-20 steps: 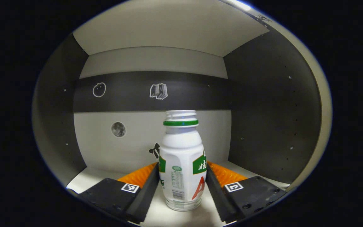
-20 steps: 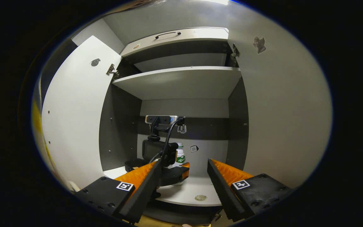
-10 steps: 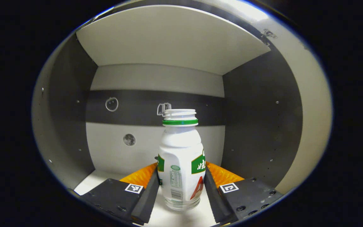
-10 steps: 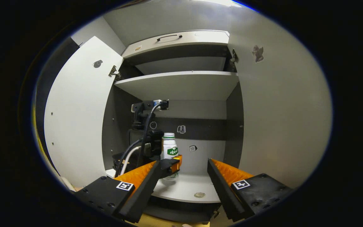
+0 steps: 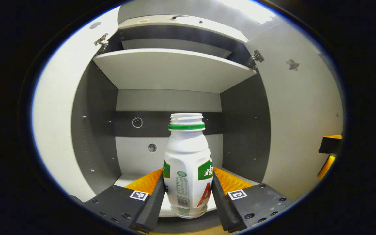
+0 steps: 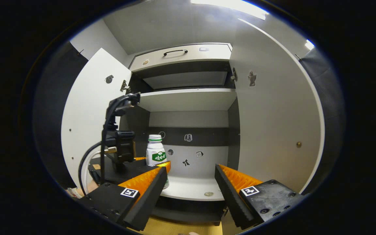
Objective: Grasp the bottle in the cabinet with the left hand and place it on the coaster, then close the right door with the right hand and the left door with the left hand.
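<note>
A white bottle (image 5: 188,166) with a green neck ring and no cap is held upright between both fingers of my left gripper (image 5: 188,192), which is shut on it at the cabinet's front edge. In the right gripper view the same bottle (image 6: 155,154) hangs in the left gripper (image 6: 142,163) just in front of the lower shelf (image 6: 191,191). My right gripper (image 6: 189,182) stands open and empty, back from the cabinet. The left door (image 6: 88,111) and the right door (image 6: 273,124) both stand wide open.
An upper shelf (image 5: 171,70) spans the cabinet above the bottle. A drawer front with a handle (image 6: 175,52) sits at the top. A small round mark (image 6: 208,194) lies on the lower shelf. A person's hand (image 6: 77,191) holds the left gripper.
My left gripper has drawn back out of the cabinet with the bottle, from deep on the lower shelf to its front edge. My right gripper has also pulled back a little.
</note>
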`<control>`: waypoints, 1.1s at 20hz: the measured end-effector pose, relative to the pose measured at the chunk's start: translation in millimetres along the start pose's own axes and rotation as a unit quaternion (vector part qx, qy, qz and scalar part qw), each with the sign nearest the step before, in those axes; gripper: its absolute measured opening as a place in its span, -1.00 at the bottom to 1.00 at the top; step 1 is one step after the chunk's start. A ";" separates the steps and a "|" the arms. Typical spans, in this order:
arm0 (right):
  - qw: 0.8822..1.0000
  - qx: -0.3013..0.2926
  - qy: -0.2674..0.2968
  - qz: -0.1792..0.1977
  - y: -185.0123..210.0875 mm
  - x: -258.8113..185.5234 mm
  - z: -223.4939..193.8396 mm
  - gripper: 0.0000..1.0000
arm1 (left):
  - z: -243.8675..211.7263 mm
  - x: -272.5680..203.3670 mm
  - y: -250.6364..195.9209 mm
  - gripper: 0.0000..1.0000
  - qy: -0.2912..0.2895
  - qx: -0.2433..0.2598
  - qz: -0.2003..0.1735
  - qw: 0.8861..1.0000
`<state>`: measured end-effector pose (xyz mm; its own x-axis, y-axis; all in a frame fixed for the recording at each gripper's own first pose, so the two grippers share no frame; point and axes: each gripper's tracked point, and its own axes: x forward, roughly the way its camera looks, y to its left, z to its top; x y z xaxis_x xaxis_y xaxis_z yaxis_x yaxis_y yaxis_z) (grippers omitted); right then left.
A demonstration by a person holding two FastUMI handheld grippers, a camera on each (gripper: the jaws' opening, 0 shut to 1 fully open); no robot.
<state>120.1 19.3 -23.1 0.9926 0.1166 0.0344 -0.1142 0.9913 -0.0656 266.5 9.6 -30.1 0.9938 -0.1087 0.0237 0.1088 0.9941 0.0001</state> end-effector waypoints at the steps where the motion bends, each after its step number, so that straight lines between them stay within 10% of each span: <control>1: 1.000 -0.001 0.001 -0.005 2.7 -9.1 0.3 0.95 | -3.1 -15.7 1.2 0.46 0.002 -0.002 0.000 1.000; 13: 0.995 -0.080 0.026 -0.061 13.6 -92.1 -31.7 0.95 | -102.8 -177.4 -19.6 0.48 0.043 -0.045 -0.036 0.997; 22: 0.994 -0.071 0.066 -0.053 -3.1 -96.9 -146.8 0.96 | -235.4 -214.1 -43.8 0.48 0.066 -0.056 -0.014 0.996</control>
<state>30.4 -4.0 -172.6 0.9966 -0.0064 -0.0822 -0.0109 0.9779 -0.2088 54.5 -11.2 -270.6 0.9842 -0.1425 -0.1055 0.1305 0.9851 -0.1123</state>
